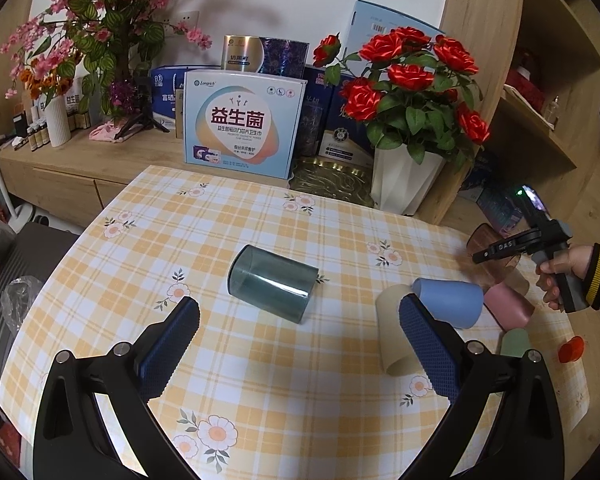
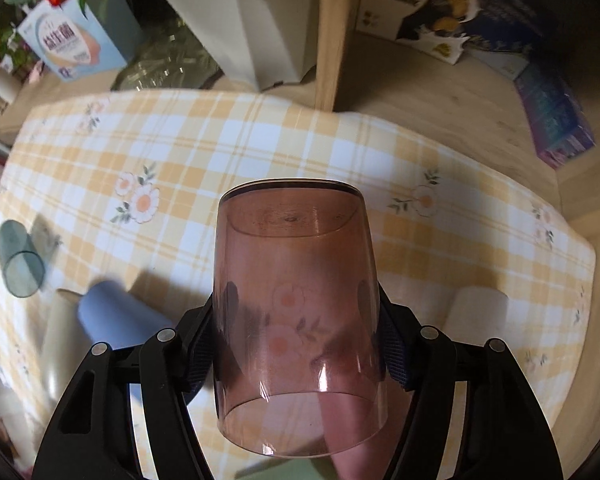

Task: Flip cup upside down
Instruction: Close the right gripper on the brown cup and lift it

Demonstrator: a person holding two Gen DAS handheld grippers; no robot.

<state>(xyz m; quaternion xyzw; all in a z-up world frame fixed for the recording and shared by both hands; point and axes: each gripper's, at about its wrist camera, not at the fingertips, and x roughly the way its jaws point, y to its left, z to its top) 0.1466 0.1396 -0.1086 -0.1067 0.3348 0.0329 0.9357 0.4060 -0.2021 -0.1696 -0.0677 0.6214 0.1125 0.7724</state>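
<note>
My right gripper (image 2: 296,340) is shut on a clear pink-brown cup (image 2: 296,300), held above the checked tablecloth with its closed base pointing away and its open mouth toward the camera. In the left wrist view this gripper (image 1: 496,252) and the cup (image 1: 488,240) show at the right, above a group of cups. My left gripper (image 1: 300,320) is open and empty, low over the table. A clear teal cup (image 1: 270,282) lies on its side just beyond its fingers; it also shows in the right wrist view (image 2: 18,264).
Several cups lie at the table's right: blue (image 1: 452,302), cream (image 1: 396,330), pink (image 1: 508,306), pale green (image 1: 516,342). A small orange lid (image 1: 571,349) lies near the edge. A white rose vase (image 1: 404,184), a glass tray (image 1: 332,180) and boxes (image 1: 242,120) stand behind.
</note>
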